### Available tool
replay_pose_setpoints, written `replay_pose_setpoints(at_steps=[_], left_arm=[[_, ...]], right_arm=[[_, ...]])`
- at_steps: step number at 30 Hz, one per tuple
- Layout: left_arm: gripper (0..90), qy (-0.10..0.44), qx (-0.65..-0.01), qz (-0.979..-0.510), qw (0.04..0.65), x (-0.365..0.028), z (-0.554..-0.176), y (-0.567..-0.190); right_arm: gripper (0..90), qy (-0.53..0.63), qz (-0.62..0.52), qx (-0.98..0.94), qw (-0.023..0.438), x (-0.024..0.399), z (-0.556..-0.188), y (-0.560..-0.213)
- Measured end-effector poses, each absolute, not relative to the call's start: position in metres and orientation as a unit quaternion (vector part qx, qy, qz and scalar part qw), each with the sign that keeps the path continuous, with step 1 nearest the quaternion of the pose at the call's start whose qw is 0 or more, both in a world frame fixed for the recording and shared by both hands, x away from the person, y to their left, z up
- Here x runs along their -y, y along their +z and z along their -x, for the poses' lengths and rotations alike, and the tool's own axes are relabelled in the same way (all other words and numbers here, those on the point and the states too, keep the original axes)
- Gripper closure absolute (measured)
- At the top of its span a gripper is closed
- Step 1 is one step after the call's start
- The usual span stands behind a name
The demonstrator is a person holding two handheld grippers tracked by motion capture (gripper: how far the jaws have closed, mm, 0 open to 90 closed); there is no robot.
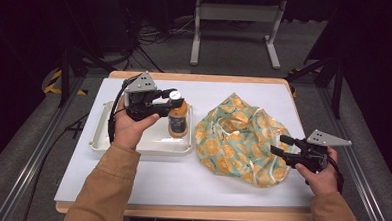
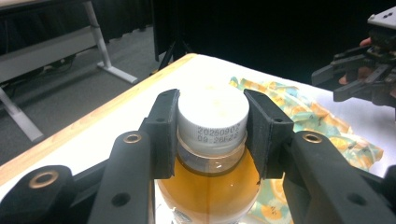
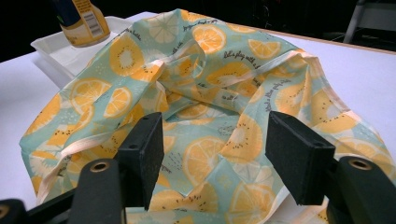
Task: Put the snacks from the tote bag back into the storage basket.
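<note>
A bottle of orange drink (image 1: 178,118) with a white cap (image 2: 212,122) stands upright in the white tray (image 1: 108,136) at the table's left. My left gripper (image 1: 170,100) is shut on the bottle's cap and neck, both pads pressing its sides (image 2: 211,135). A fabric bag (image 1: 240,140) printed with orange and kiwi slices lies crumpled to the right of the tray, its mouth gaping upward (image 3: 205,93). My right gripper (image 1: 278,145) hovers at the bag's right edge, open, with nothing between its pads (image 3: 215,156).
The white mat (image 1: 181,175) covers the wooden table. The tray sits close to the bag's left side. A metal table frame (image 1: 235,32) and cables lie on the floor beyond the far edge.
</note>
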State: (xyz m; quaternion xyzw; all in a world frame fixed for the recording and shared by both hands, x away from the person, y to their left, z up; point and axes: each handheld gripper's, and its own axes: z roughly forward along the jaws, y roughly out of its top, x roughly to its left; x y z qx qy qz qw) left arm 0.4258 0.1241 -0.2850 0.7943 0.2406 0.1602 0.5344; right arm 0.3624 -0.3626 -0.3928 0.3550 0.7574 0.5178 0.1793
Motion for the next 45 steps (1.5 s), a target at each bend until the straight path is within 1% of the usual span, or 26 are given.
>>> replay_pose_setpoints(at_steps=[18, 32, 45], left_arm=[[58.2, 0.149, -0.253, -0.811, 0.506, -0.124, -0.425, -0.311], [58.2, 0.142, -0.246, -0.827, 0.485, -0.123, -0.419, -0.320], [58.1, 0.131, -0.248, -0.831, 0.480, -0.121, -0.417, -0.328]], right_arm=[[37.3, 0.517, -0.356, -0.759, 0.175, 0.362, -0.363, -0.394], [37.1, 0.515, -0.354, -0.761, 0.172, 0.361, -0.364, -0.395], [37.1, 0.515, -0.355, -0.762, 0.169, 0.360, -0.364, -0.396]])
